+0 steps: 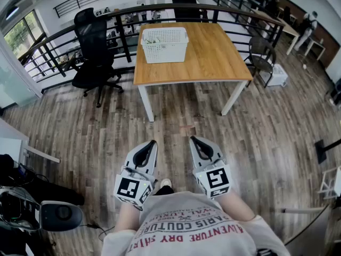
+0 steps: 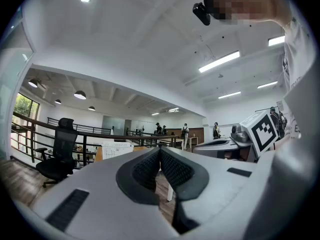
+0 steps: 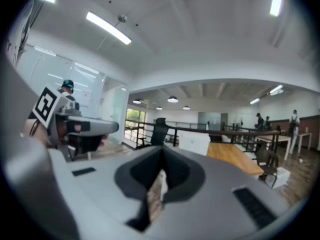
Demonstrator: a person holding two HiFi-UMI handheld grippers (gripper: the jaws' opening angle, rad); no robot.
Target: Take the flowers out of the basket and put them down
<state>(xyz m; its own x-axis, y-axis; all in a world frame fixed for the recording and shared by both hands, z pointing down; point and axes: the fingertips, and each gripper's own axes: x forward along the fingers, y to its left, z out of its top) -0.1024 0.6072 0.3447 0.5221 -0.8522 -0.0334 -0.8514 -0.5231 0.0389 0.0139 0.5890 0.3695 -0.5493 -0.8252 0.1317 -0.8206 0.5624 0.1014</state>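
Observation:
A white slotted basket (image 1: pixel 164 44) stands on the far left part of a wooden table (image 1: pixel 213 55); something pale and green shows inside it, too small to make out. My left gripper (image 1: pixel 152 143) and right gripper (image 1: pixel 193 140) hang side by side over the floor, well short of the table, both shut and empty. In the left gripper view the jaws meet at the tip of the left gripper (image 2: pixel 160 149), with the basket (image 2: pixel 116 149) small in the distance. The right gripper (image 3: pixel 162 149) also shows its jaws together; the basket (image 3: pixel 194 142) stands far off behind them.
A black office chair (image 1: pixel 94 52) stands left of the table, another chair (image 1: pixel 262 52) at its right side. A dark railing (image 1: pixel 64 41) runs behind. Grey wood floor (image 1: pixel 176 116) lies between me and the table. Equipment (image 1: pixel 58 215) sits at lower left. People (image 2: pixel 185 131) stand far back.

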